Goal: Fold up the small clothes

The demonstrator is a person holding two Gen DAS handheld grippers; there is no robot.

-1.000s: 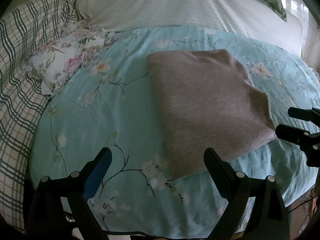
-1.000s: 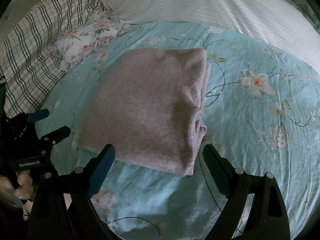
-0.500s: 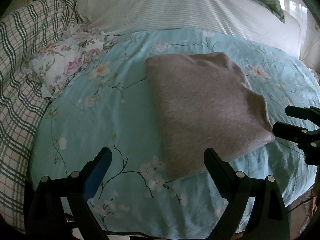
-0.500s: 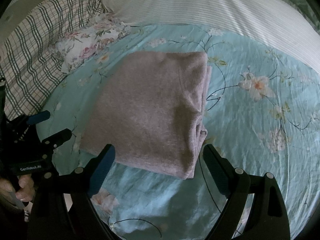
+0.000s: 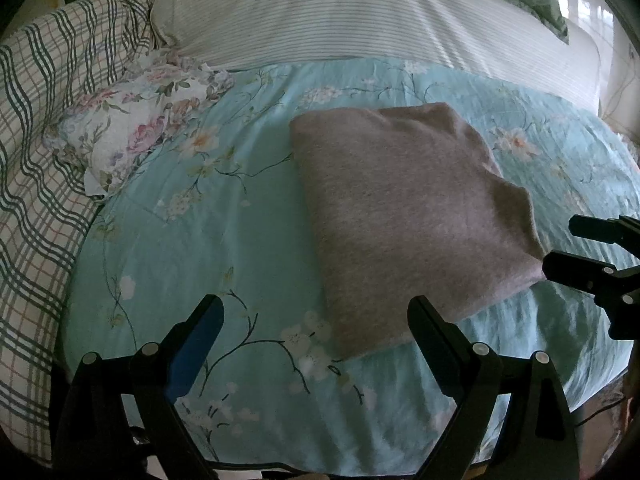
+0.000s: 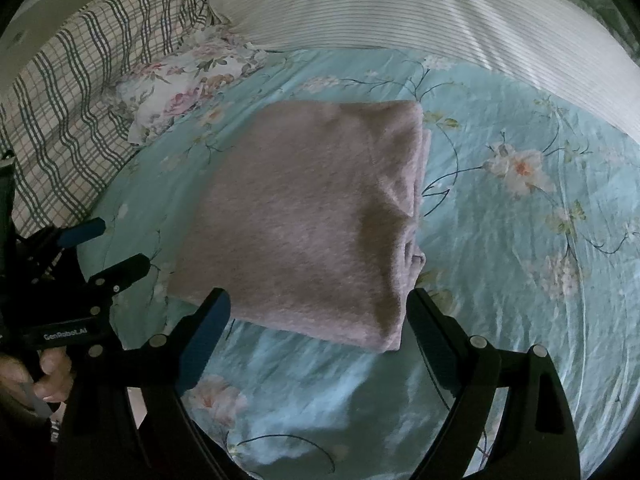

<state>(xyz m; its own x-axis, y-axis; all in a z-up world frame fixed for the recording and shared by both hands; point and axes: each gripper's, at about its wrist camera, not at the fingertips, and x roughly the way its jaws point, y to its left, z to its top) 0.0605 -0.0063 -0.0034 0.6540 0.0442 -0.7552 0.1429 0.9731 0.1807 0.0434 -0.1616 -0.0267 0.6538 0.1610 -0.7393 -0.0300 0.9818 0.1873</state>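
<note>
A pinkish-grey garment (image 5: pixel 408 216) lies folded into a flat rectangle on the light blue floral sheet (image 5: pixel 208 240); it also shows in the right wrist view (image 6: pixel 304 216). My left gripper (image 5: pixel 316 316) is open and empty, hovering just short of the garment's near left corner. My right gripper (image 6: pixel 318 308) is open and empty, its jaws straddling the garment's near edge from above. The right gripper shows at the right edge of the left wrist view (image 5: pixel 576 248); the left gripper shows at the left of the right wrist view (image 6: pixel 108 248).
A floral pillow (image 5: pixel 132 136) and a plaid blanket (image 5: pixel 36 160) lie to the left. A white striped cover (image 5: pixel 360 12) spans the back. The sheet's near edge (image 5: pixel 360 468) drops off below the grippers.
Both views have pulled back slightly, so the garment sits a little lower in frame. The garment itself has not moved and both grippers stay open.
</note>
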